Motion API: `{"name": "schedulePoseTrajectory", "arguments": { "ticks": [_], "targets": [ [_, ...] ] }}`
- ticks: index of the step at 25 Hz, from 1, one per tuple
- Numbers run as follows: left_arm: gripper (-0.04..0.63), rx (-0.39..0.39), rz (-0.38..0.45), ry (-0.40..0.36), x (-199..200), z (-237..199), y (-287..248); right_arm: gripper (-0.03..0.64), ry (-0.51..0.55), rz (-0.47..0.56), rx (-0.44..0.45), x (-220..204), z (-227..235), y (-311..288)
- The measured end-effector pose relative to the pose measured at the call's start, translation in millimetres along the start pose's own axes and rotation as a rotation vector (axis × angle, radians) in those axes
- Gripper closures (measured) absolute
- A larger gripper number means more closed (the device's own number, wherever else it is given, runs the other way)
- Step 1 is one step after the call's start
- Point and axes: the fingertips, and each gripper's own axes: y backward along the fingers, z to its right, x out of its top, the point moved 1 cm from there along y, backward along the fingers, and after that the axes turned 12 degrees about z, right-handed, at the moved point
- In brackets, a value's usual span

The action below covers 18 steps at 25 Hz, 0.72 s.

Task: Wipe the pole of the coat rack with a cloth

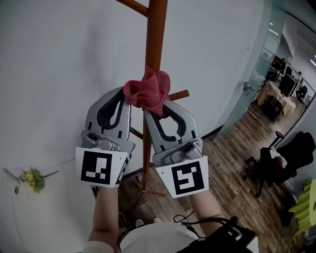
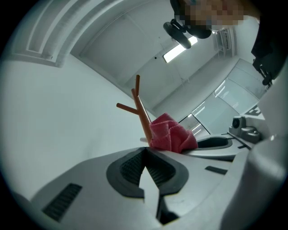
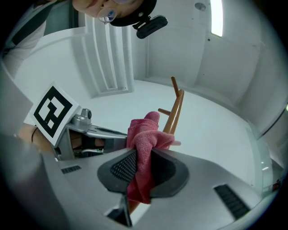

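Left gripper [image 1: 123, 99], grey with black ribbed pads: jaws together at the tips, nothing between them in its own view [image 2: 145, 152]. Right gripper [image 1: 160, 111], same make: jaws clamped on a crumpled pink-red terry cloth [image 1: 147, 91]. In the right gripper view [image 3: 143, 155] a fold of the cloth [image 3: 143, 134] hangs down between the two pads and bunches up above them.

Both grippers are held up side by side, tips pointing at the coat rack. Each carries a white marker cube with black squares, left [image 1: 101, 167] and right [image 1: 186, 179].

The cloth is wadded against the round, reddish-brown wooden pole [image 1: 156, 34] of the coat rack, at about the height of a short side peg [image 1: 178, 94] that sticks out to the right. The wad covers the front of the pole there. The left gripper's tips touch the cloth's left edge in the head view. From the left gripper view the cloth [image 2: 171, 134] sits just past the closed tips and to their right, pressed to the pole [image 2: 143, 114]. Whether any thread of it is caught in the left jaws, cannot tell.

The pole runs up past the cloth, upright, to another angled peg [image 1: 132, 6] on the left. In the right gripper view the pole [image 3: 174, 114] stands just behind the cloth.

Surroundings: plain white wall [image 1: 59, 59] behind the rack, wood plank floor [image 1: 232, 163] below, and a black office chair [image 1: 271, 163] well off to the right.
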Motion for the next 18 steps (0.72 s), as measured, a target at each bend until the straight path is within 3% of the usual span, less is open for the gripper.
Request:
{"name": "schedulePoseTrajectory", "arguments": {
  "ticks": [13,18],
  "targets": [
    [0.583,0.031,-0.079,0.038,-31.7,0.4,25.9,0.537,-0.056,-0.071,0.004,-33.6,-18.7,26.8],
    [0.583,0.035,-0.103,0.041,-40.2,1.9,34.1,0.537,0.145,-0.344,0.19,-70.2,-31.3,55.3]
  ]
}}
